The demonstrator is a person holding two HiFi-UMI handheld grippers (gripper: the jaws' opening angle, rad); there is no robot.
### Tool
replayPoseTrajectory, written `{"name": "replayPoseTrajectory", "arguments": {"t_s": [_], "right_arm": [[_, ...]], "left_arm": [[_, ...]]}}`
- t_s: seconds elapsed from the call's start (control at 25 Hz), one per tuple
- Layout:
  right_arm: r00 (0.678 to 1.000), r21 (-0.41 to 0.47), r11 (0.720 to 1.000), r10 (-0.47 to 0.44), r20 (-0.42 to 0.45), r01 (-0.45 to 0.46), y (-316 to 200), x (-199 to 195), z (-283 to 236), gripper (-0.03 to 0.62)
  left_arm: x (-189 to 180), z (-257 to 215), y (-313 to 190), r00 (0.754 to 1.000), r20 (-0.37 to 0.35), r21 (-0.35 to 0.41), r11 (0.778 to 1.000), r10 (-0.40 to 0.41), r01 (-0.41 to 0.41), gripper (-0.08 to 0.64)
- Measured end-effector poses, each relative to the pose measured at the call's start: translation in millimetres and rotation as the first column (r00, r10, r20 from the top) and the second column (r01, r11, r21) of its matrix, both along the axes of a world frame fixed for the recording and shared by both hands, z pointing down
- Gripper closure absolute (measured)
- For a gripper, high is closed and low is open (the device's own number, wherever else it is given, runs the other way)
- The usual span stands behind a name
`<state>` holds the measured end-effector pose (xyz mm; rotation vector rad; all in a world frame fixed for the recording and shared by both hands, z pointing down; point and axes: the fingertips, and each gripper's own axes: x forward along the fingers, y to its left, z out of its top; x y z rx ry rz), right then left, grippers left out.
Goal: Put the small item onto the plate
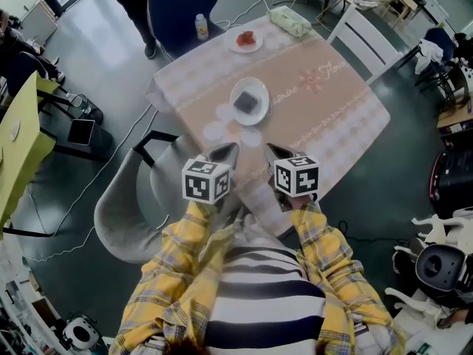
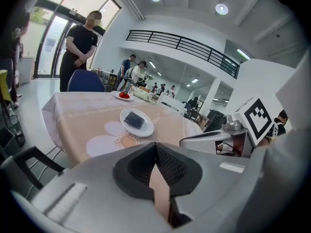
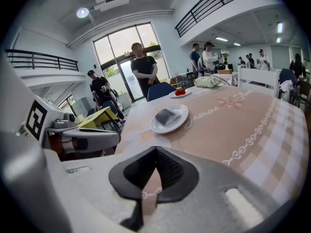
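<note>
A rounded grey shell chair (image 1: pixel 122 217) stands by the table's near-left corner. The left gripper (image 1: pixel 228 151) hovers at the near table edge, its ribbed dark jaws pressed together on nothing. Ahead, between the two grippers, the small item (image 1: pixel 249 102), a flat dark rectangular block, lies on the round glossy white plate (image 1: pixel 236 114). The plate rests on a peach tablecloth (image 1: pixel 332 102) with a white lace-like print. The right gripper (image 1: pixel 275 152) likewise has its jaws together, empty.

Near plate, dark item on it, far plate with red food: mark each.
near plate (image 1: pixel 251 82), head view, bare far rim.
dark item (image 1: pixel 247 102), head view, top face.
far plate (image 1: pixel 233 46), head view, bare left rim.
</note>
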<state>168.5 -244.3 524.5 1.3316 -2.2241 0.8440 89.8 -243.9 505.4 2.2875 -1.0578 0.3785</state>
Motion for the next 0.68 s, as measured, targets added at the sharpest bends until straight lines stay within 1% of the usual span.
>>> {"name": "replayPoseTrajectory", "arguments": {"t_s": [0.24, 0.44, 0.68], "right_arm": [[1.000, -0.007, 1.000, -0.028, -0.005, 0.028, 17.6, -5.7, 0.3, 0.595], [1.000, -0.014, 1.000, -0.017, -0.006, 0.017, 23.7, -4.1, 2.9, 0.595], [1.000, 0.003, 1.000, -0.005, -0.006, 0.005, 24.3, 1.7, -3.4, 0.595]], "left_arm": [[3.6, 3.4, 18.0, 1.000, -0.006, -0.013, 1.000, 0.018, -0.018, 0.557], [3.7, 5.2, 25.2, 0.999, -0.022, -0.022, 0.999, 0.027, -0.027, 0.557], [-1.4, 4.4, 19.4, 1.000, -0.016, -0.019, 1.000, 0.011, -0.011, 0.557]]}}
